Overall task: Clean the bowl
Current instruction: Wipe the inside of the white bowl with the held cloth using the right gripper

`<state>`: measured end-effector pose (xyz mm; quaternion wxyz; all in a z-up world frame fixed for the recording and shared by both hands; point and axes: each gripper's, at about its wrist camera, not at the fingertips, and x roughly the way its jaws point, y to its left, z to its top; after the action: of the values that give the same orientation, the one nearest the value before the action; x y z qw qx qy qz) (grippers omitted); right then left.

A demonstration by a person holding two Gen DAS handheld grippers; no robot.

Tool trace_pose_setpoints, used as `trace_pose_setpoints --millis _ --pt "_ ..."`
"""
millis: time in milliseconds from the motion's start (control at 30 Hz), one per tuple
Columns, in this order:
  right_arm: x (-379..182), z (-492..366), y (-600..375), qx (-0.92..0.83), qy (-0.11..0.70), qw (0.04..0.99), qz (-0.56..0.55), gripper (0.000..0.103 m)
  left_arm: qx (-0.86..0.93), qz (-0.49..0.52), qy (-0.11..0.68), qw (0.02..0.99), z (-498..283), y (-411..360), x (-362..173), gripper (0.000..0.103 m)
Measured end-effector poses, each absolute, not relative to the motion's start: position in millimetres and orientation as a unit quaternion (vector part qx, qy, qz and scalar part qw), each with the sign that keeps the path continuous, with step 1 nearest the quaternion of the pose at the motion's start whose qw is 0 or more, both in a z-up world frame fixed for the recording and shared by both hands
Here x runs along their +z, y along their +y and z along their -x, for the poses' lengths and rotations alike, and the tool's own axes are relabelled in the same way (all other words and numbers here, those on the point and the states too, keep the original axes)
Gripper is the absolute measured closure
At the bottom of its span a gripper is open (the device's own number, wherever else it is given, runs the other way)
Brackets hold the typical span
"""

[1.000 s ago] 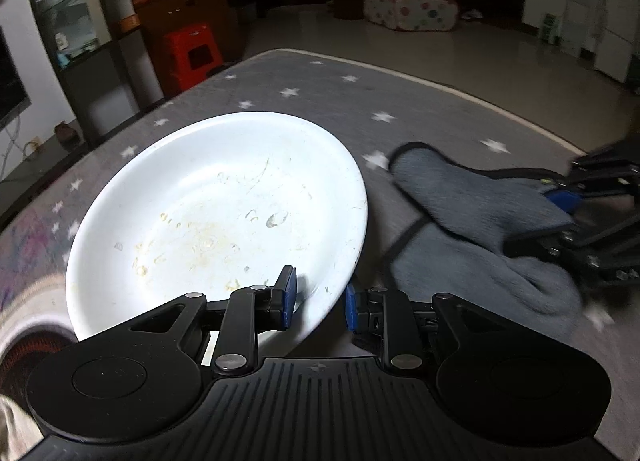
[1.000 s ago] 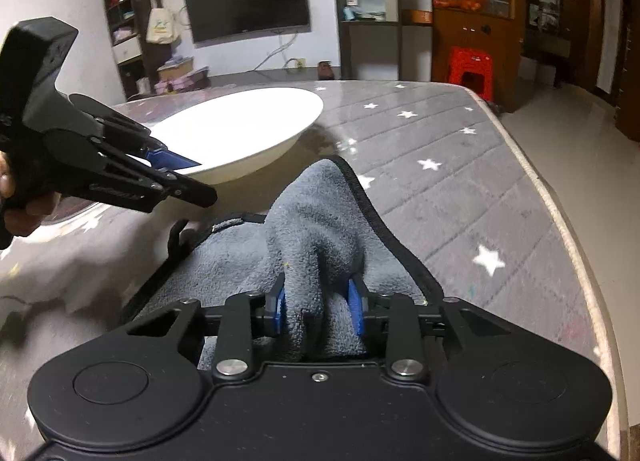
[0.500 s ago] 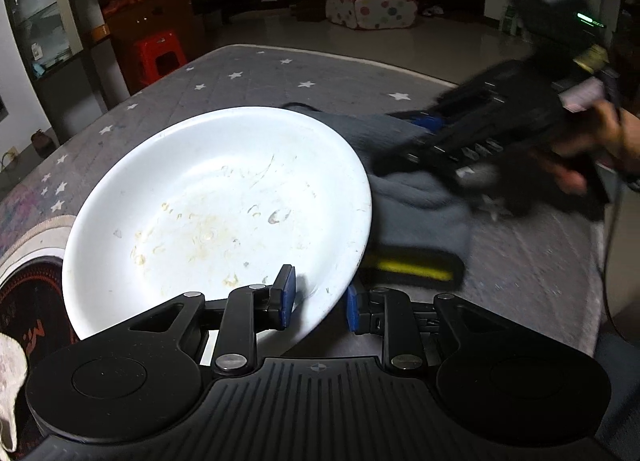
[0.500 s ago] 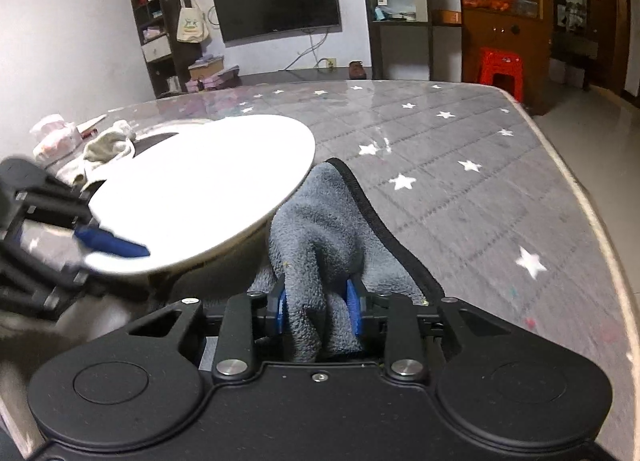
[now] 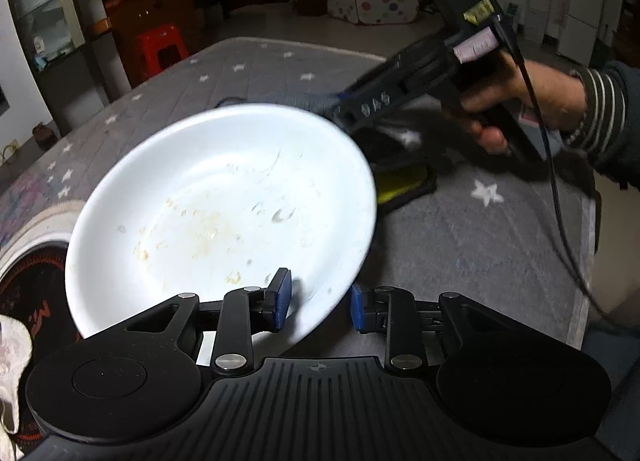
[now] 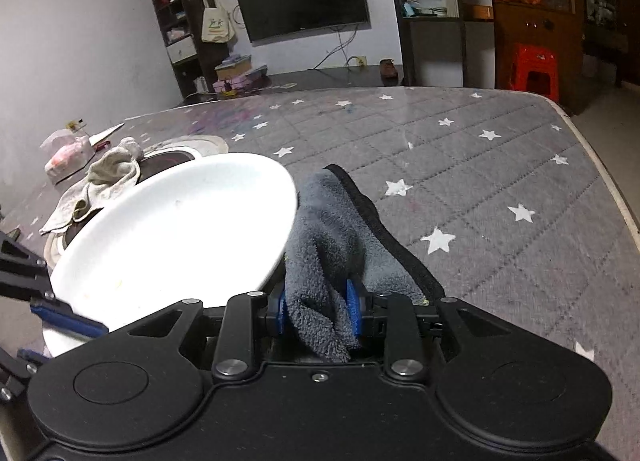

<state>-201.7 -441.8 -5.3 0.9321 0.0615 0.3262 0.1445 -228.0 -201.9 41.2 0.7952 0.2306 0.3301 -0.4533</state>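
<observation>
White and glazed, the bowl (image 5: 224,201) is held tilted above the star-print counter (image 5: 480,245), its near rim pinched between the jaws of the left gripper (image 5: 316,299). It is judged rigid, slick and breakable, best gripped at the rim. At right, soft grey cloth (image 6: 332,245) is clenched in the right gripper (image 6: 316,311), touching the bowl's edge.

Bowl (image 6: 172,229) on table (image 6: 500,165), rim between left gripper (image 5: 318,301) fingers. Cloth (image 6: 332,245) just right of bowl, in right gripper (image 6: 316,311). Rag (image 6: 100,181) behind bowl.
</observation>
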Motion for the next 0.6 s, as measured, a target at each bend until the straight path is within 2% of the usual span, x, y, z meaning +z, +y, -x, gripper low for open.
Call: trace_pose_setpoints --millis 367,600 --pt "-7 240 -435 0.146 0.32 0.935 -0.04 0.073 -0.451 -0.245 0.331 0.792 222 -247 38 0.072" --pt "-7 283 -427 0.157 0.322 0.933 -0.037 0.073 -0.477 -0.246 0.33 0.777 236 -229 38 0.075"
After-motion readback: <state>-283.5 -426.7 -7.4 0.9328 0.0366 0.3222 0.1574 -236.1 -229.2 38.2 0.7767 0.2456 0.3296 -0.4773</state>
